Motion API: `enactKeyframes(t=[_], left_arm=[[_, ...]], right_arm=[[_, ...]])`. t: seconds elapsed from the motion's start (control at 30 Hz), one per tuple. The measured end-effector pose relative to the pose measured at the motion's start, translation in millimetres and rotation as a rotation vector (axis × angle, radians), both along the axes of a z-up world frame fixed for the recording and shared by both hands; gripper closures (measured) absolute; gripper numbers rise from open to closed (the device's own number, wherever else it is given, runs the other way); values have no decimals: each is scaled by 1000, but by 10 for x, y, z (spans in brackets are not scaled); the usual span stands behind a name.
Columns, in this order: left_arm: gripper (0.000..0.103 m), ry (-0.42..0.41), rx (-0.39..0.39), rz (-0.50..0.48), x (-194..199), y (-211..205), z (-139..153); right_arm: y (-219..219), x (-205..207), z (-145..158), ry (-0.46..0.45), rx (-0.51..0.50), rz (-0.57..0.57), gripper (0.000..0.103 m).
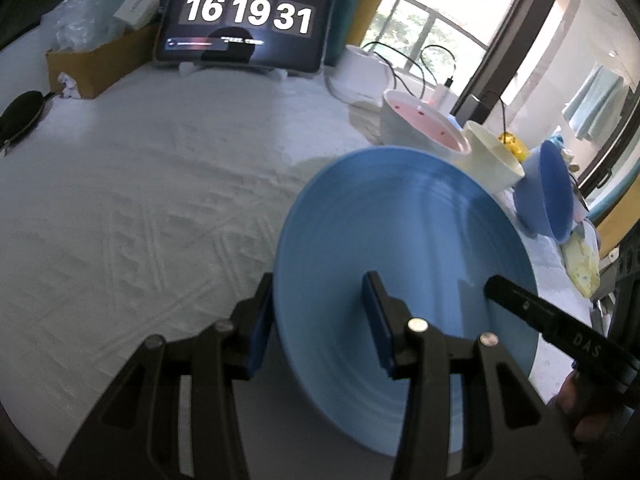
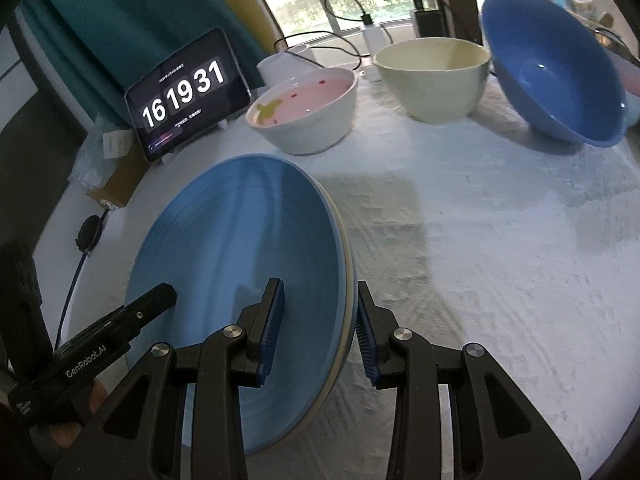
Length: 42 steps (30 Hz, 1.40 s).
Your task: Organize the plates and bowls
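Blue plate (image 2: 240,248) hiding stacked plates beneath

White textured cloth covers the table (image 2: 500,240)

At the far edge rest a pink-lined bowl (image 2: 304,114), a cream bowl (image 2: 434,78) and a tilted blue bowl (image 2: 556,76); a propped tablet (image 1: 246,18), a cardboard box (image 1: 94,64); a black pouch (image 1: 20,114).

Left hand-held gripper (image 1: 320,320) and right hand-held gripper (image 2: 320,328), both tilted downward, jaws clamped

Blue plate (image 2: 240,248): smooth, faintly ridged glaze. Blue bowl (image 2: 560,80): glossy ceramic. Tablecloth (image 1: 140,208): white, rough woven cloth. Box (image 1: 96,64): matt cardboard.
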<state>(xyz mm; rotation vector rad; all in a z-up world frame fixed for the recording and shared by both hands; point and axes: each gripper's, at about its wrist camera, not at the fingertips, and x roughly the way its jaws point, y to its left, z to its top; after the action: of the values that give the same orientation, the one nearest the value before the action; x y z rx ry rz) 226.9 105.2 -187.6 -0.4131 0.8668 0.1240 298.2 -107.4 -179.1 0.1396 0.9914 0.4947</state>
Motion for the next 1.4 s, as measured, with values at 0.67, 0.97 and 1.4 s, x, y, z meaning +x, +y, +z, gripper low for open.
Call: enactKeyframes(t=[0.67,0.97,1.4], left_arm=[[57,6,153,45,-50,-37,34],[57,-64,209,78,-174,-118,258],[57,-111,232,4,-178,-526,458]], right_arm=[[14,-13,-43,-28,-65,-17,64],[-245,-96,53,-48,-46,-45,64],[-560,-207,211,-84,-11,-75,64]])
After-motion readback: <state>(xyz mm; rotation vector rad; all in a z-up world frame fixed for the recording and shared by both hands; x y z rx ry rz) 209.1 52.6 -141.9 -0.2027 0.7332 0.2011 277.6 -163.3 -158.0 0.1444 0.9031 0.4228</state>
